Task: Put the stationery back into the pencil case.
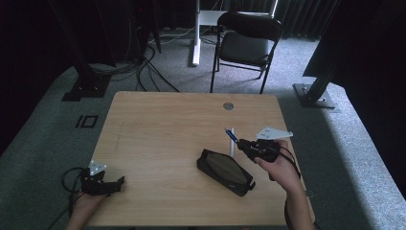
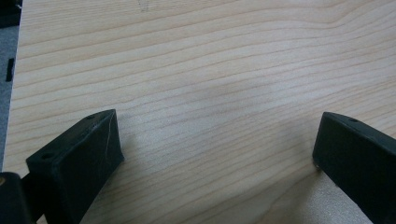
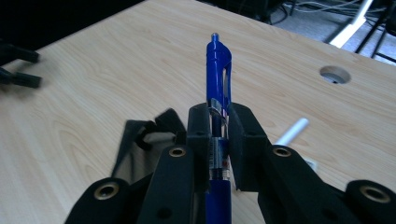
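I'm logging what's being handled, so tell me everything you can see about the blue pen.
The blue pen is a glossy plastic click pen with a clip, a top button and a clear middle section. The right tongs clamp its barrel, holding it off the wooden table, button end pointing away from the hand, above the black pencil case.

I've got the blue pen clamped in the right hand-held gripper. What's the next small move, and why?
Probably carry the blue pen toward the open black pouch beside it. The right hand-held gripper grips it firmly, the pouch lies just below-left, and a white pen remains on the table.
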The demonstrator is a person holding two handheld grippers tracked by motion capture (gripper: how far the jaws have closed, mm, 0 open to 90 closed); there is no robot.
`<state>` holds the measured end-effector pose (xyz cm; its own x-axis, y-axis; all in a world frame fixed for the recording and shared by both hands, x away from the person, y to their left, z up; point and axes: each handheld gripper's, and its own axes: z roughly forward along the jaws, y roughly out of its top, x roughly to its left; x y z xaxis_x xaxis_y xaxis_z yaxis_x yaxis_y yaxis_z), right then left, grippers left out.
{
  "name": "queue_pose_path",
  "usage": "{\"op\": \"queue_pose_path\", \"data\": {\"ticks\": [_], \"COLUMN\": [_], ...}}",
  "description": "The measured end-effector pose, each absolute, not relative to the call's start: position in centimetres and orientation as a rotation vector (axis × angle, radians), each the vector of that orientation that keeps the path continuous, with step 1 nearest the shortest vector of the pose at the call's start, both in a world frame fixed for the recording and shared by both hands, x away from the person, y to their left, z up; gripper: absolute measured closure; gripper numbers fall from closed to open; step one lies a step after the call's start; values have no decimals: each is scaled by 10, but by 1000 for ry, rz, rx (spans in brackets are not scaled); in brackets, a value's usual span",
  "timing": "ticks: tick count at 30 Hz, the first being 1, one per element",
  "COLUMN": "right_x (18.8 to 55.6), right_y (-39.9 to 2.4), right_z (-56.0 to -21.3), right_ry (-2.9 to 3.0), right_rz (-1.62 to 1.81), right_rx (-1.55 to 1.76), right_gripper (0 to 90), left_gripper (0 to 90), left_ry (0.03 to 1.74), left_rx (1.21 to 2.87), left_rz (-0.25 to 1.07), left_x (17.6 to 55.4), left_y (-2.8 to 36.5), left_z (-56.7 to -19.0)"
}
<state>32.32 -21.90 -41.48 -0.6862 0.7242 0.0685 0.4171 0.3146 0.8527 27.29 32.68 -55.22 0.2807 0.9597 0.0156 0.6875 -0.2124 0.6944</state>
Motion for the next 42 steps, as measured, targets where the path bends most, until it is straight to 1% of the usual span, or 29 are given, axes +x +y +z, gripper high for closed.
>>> {"op": "queue_pose_path", "data": {"ticks": [9, 19, 35, 42], "right_x": [317, 314, 321, 325], "right_y": [-210, -198, -183, -177], "right_z": [-417, -431, -464, -472], "right_ry": [2314, 2465, 2572, 2600], "right_rz": [1307, 1329, 1232, 1172], "right_rx": [903, 816, 863, 875], "right_gripper": [796, 795, 796, 796], "left_gripper": [14, 14, 14, 14], "left_ry": [1473, 1473, 1473, 1473], "left_rx": [1979, 1980, 1980, 1980], "left_rz": [613, 613, 613, 613], "left_x": [273, 273, 273, 273], "left_y": [327, 327, 327, 327], "left_z": [-552, -552, -552, -552]}}
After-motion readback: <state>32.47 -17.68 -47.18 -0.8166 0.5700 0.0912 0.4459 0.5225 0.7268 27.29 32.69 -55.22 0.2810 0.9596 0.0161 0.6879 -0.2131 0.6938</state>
